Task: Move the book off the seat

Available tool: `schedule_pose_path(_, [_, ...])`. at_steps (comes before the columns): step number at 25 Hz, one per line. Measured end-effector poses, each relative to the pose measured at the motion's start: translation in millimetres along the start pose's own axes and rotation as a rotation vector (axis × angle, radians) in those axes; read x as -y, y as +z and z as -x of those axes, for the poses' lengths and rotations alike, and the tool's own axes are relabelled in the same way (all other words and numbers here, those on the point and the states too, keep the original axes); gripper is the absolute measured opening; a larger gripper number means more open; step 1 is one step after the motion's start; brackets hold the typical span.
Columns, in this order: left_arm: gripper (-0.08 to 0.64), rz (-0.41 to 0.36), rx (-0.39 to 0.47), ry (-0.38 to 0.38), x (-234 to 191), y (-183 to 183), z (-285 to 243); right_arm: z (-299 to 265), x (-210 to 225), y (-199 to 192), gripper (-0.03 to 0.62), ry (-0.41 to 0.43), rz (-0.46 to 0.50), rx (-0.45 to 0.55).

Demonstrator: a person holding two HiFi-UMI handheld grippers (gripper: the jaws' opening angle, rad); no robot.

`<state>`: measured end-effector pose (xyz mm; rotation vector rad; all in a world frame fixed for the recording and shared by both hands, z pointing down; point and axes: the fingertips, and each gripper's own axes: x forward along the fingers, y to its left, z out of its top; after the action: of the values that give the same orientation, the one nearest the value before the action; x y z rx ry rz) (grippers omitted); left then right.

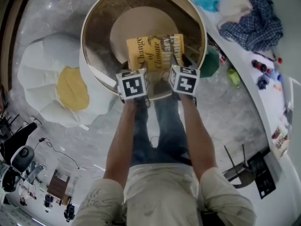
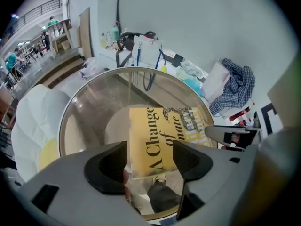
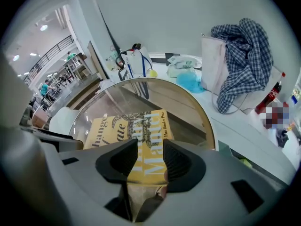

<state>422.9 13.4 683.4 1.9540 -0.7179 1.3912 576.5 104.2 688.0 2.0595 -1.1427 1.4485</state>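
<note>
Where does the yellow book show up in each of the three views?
Head view: book at top centre, inside the round seat.
Left gripper view: book at lower centre.
Right gripper view: book just below centre.
Shared landmark: the checked shirt, up and right of the book each time.

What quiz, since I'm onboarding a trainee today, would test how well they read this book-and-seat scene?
1. True or false: the book lies on the floor.
2. Its cover is: A red, B yellow, C blue?
3. Which garment is on the white counter?
Key: 1 false, it is over the round seat; 2 B; 3 the checked shirt.
</note>
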Motion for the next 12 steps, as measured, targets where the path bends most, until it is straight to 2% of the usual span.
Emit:
schedule_pose_path(6, [0.312,-0.006,0.094,-0.006,-1,16,59,50,-22,19,0.176,0.021,0.001,0.053])
schedule_pose_path(12, [0.311,-0.022,0.194,-0.033,4,49,128,112,-50,45,0.176,0.038,0.009,0.107])
